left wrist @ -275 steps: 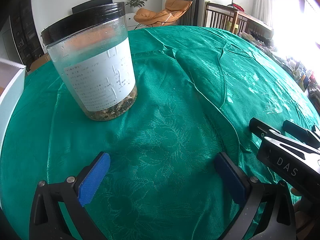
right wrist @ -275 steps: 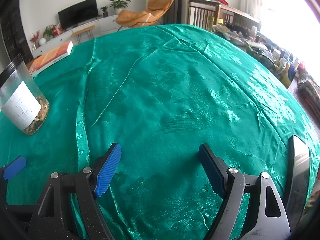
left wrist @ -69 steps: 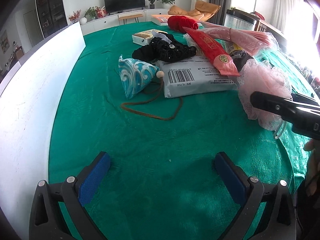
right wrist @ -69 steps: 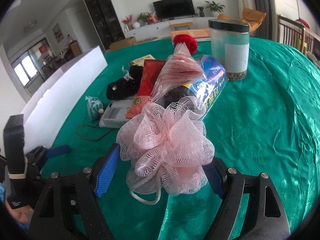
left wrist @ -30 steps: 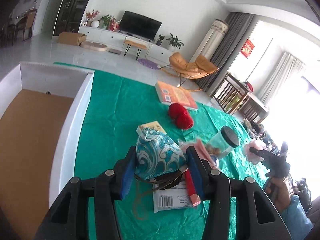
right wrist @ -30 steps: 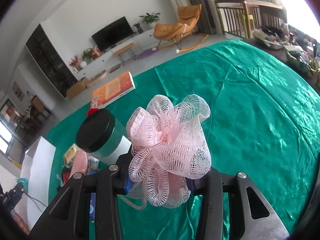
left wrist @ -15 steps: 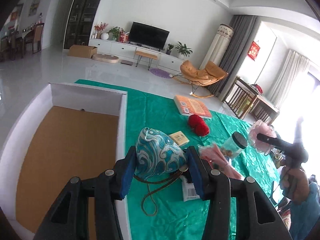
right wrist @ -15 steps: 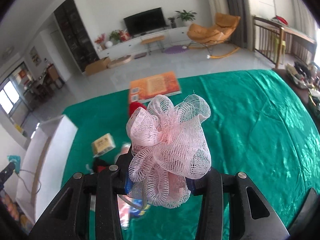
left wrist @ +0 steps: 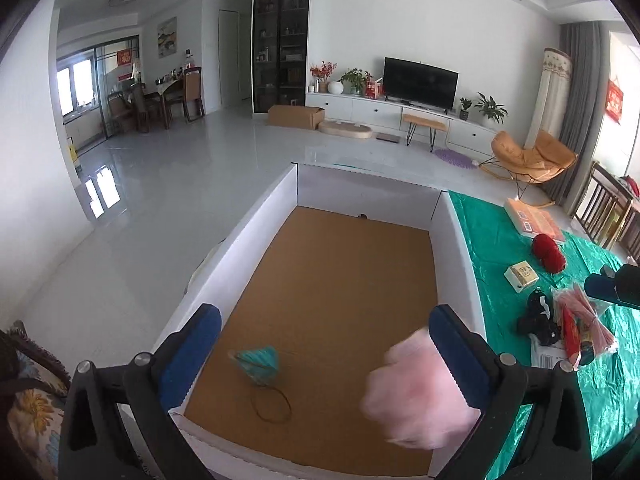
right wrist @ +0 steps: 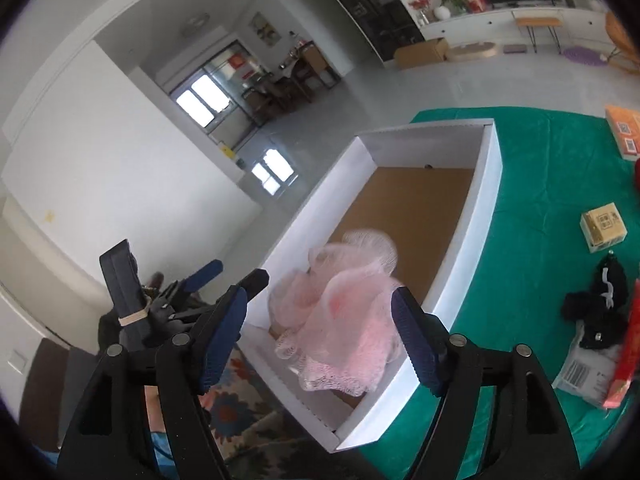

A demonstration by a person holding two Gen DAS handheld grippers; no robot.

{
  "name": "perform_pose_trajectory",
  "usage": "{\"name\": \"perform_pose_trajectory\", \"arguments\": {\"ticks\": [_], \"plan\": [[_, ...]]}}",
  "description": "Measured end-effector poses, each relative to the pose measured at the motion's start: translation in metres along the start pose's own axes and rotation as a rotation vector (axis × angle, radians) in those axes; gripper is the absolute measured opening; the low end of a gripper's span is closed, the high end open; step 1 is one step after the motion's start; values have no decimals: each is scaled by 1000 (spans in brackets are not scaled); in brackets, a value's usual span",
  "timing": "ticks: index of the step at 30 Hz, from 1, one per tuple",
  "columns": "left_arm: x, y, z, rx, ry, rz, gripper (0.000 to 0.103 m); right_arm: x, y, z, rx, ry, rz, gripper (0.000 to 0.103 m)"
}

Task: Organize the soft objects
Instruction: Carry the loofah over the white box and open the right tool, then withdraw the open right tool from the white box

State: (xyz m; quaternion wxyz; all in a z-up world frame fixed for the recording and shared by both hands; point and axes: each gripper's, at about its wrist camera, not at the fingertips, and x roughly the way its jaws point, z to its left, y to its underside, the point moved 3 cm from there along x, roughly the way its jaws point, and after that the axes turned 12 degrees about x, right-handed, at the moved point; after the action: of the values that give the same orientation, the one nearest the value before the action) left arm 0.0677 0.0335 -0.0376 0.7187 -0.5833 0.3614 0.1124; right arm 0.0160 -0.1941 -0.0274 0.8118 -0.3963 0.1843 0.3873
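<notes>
Right wrist view shows the pink mesh sponge (right wrist: 340,320), blurred, in the white box (right wrist: 486,208) just beyond the spread, empty right gripper (right wrist: 320,340), while the equally spread left gripper (left wrist: 320,356) hangs above the teal pouch (left wrist: 258,362) lying on the box floor.

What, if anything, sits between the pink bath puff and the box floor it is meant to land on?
Nothing visible. The pink puff, blurred, is over the near end of the white box, clear of the open right gripper. The teal pouch lies off to the side.
</notes>
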Motion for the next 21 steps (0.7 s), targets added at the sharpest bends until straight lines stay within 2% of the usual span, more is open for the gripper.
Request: {"name": "perform_pose_trajectory", "arguments": {"ticks": [3, 5, 9, 13, 15, 17, 21], "plan": [[5, 4, -22, 17, 45, -9, 103, -23, 7, -24, -49, 145, -94, 78], [4, 5, -53, 46, 102, -14, 103, -45, 14, -54, -54, 263, -165, 78], [-8, 6, -142, 149, 295, -30, 103, -100, 36, -138, 31, 501, -308, 78], [-11, 26, -244, 292, 457, -1, 103, -154, 80, -227, 161, 745, -416, 78], [5, 43, -284, 348, 484, 42, 103, -174, 99, -269, 244, 845, -439, 78], [31, 62, -313, 388, 470, 89, 103, -187, 120, -302, 314, 908, -441, 78], [83, 85, -334, 425, 421, 152, 103, -190, 146, -332, 352, 971, -410, 78]]}}
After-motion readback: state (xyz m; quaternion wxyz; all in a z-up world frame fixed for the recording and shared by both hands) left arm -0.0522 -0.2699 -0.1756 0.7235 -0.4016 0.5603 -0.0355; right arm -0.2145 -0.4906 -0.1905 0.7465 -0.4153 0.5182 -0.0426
